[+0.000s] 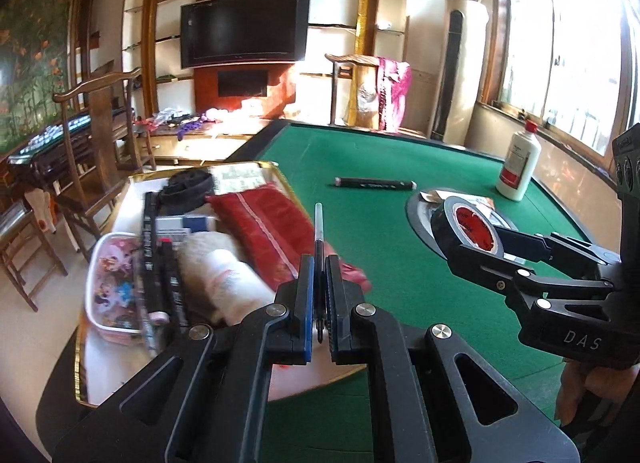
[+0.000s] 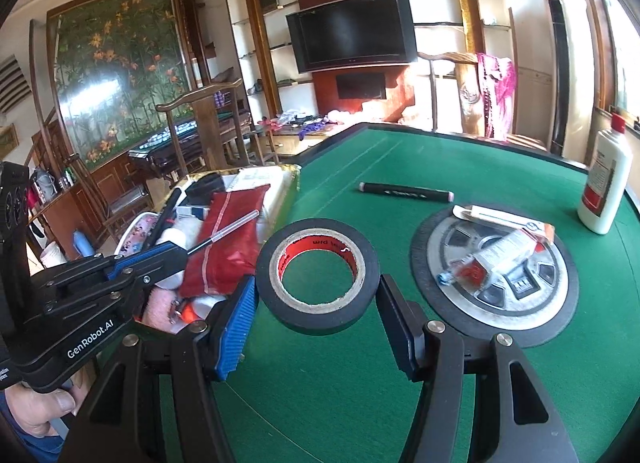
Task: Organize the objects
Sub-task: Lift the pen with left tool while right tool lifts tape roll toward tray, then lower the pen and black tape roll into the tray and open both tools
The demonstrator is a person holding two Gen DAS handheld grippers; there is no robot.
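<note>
Left claw point(image 1: 319, 295) grips pen point(image 1: 319, 231) over tray edge point(image 1: 280, 171); green felt point(image 1: 360, 167) open.

The table point(image 2: 360, 383) has matt green felt. The tape roll point(image 2: 318, 313) is smooth black plastic with a cardboard core. The pouch point(image 1: 266, 229) is red cloth. The bottle point(image 2: 606, 179) looks glossy white.

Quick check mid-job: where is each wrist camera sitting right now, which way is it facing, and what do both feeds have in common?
Left wrist: on the left gripper, looking along its fingers, shut on a pen, over the gold-rimmed tray; the right gripper and a hand show.
Right wrist: on the right gripper, gripping the black tape roll above the green table; the left gripper and a hand show.
Shared: tray, pen, tape, black marker, white bottle, television.
</note>
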